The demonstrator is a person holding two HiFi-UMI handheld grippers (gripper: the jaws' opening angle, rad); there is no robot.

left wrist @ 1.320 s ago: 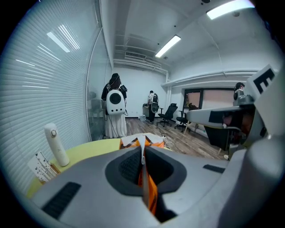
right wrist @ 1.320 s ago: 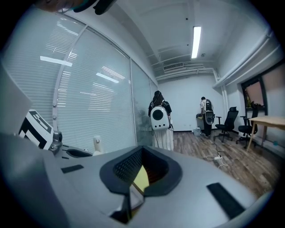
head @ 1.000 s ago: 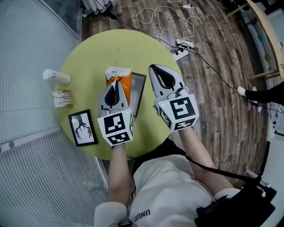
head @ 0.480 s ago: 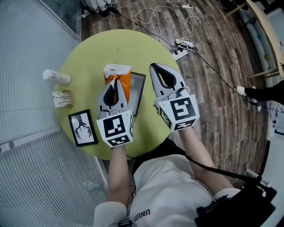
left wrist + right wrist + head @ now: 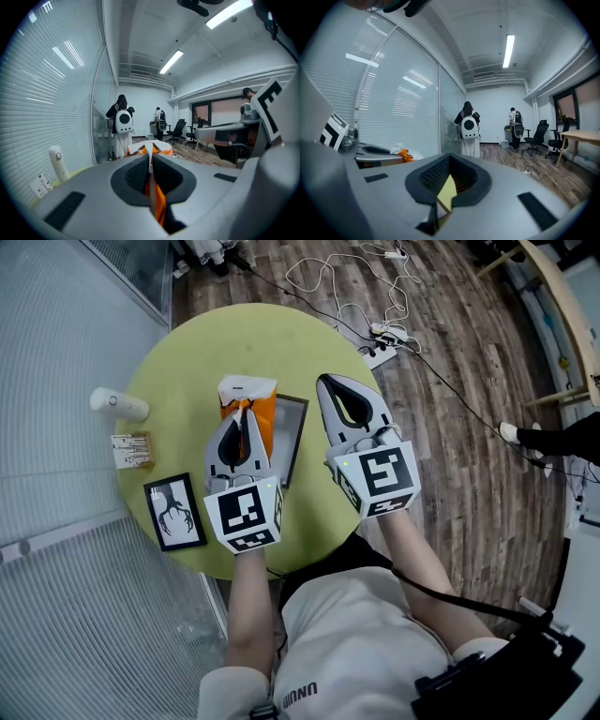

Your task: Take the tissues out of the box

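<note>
Orange box (image 5: 264, 423) near the middle of the bench (image 5: 187, 352), with a white tissue (image 5: 247, 387) standing out at its 12 o'clock end. Left tongs (image 5: 246, 414) closed tight, apparently pinching the tissue's fold. Right tongs (image 5: 323, 382) at 3 o'clock of the box, closed on nothing. Tissue likely light, limp and easily torn; best hold is the raised fold. The light box may lift with it.

Grey left gripper (image 5: 247, 411), right gripper (image 5: 324, 382), white T-shirt (image 5: 356, 652)
</note>
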